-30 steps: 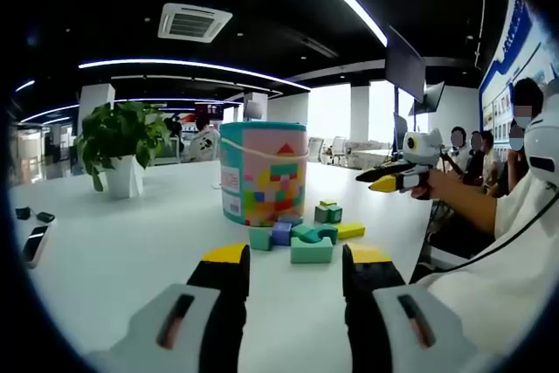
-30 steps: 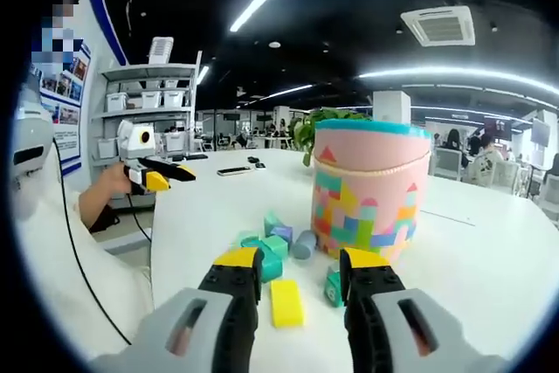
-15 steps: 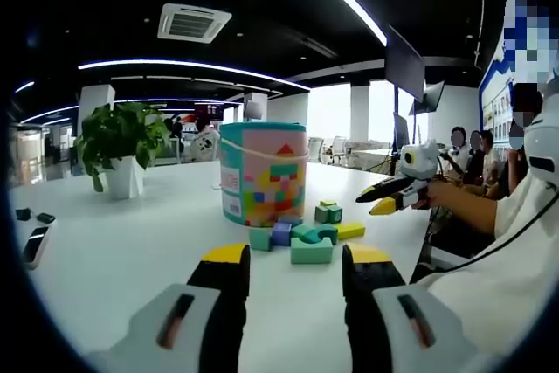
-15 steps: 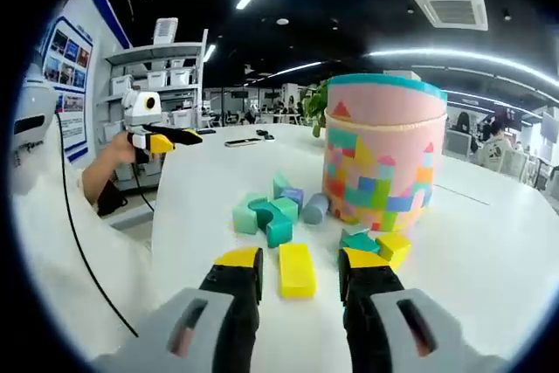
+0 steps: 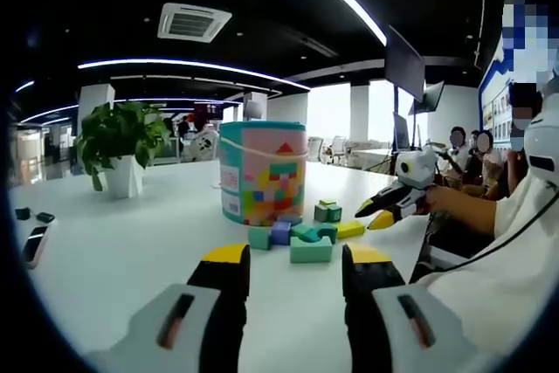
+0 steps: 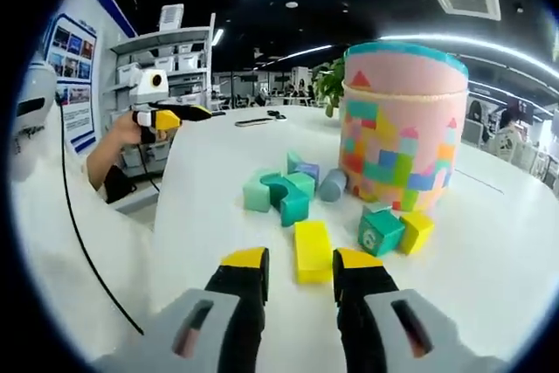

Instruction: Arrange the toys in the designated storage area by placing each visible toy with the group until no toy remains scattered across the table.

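Right now the right gripper (image 6: 300,265) sits low over the table (image 6: 210,181) with its yellow-tipped fingers (image 6: 247,259) apart and holding nothing, and the yellow block (image 6: 312,250) lies flat on the table just ahead of them, its near end roughly in line with the gap. To take it well, I judge the fingers should drop one on each long side, square to the block rather than skewed, and close near its middle so it does not swing when lifted. Just beyond and to the right of it sit a green cube (image 6: 379,230) and a small yellow cube (image 6: 417,231), near enough that the right finger could nudge the green one on the way in. Farther on, a cluster of teal and green blocks (image 6: 281,194) lies with a purple piece and a grey cylinder (image 6: 332,185) close against the pink patterned bucket (image 6: 403,128), which looks to be the storage spot. On the left the table edge curves close to the blocks, so any slide that way risks a drop; the wide bare room lies to the right and past the bucket. In the left gripper view the left gripper (image 5: 294,268) rests well back from the same cluster, fingers open and empty, with a potted plant (image 5: 123,148) far off on the table.
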A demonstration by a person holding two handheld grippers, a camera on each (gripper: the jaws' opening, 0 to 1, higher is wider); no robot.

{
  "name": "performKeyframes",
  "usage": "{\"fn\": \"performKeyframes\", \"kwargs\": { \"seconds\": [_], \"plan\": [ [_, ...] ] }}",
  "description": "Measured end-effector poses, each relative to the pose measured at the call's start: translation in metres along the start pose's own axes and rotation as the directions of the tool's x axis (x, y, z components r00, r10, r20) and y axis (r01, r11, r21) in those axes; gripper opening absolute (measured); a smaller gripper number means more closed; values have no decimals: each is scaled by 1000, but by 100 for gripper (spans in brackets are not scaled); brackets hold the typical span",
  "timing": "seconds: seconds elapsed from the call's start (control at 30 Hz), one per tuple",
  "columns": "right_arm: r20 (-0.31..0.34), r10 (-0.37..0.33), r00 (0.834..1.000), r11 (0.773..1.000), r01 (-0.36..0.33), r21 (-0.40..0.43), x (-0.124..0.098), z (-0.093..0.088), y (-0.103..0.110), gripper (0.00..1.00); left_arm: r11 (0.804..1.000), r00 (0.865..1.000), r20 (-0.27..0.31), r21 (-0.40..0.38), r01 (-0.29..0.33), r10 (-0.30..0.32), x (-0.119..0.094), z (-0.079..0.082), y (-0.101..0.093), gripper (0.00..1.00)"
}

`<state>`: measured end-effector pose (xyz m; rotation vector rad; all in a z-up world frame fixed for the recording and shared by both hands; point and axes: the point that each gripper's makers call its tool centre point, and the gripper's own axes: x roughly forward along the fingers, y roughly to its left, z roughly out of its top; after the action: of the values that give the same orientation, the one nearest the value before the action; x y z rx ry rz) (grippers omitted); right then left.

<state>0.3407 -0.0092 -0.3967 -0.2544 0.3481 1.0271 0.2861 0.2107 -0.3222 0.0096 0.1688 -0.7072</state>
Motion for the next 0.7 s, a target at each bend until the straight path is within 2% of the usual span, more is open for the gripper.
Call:
{"fn": "performKeyframes", "kwargs": {
  "seconds": [0.3, 0.6, 0.7],
  "plan": [
    [-33, -24, 999, 1000, 24, -1, 5, -9, -8, 28, 1000, 1000, 2, -1, -3, 3, 0, 0, 0, 43],
    [-68, -19, 998, 999, 21, 24, 9, -20, -8, 27, 1000, 1000, 4, -2, -3, 3, 0, 1, 0, 43],
    [-63, -25, 998, 999, 27, 33, 12, -22, -10, 21, 1000, 1000, 1, -2, -2, 2, 0, 0, 0, 43]
  ]
}}
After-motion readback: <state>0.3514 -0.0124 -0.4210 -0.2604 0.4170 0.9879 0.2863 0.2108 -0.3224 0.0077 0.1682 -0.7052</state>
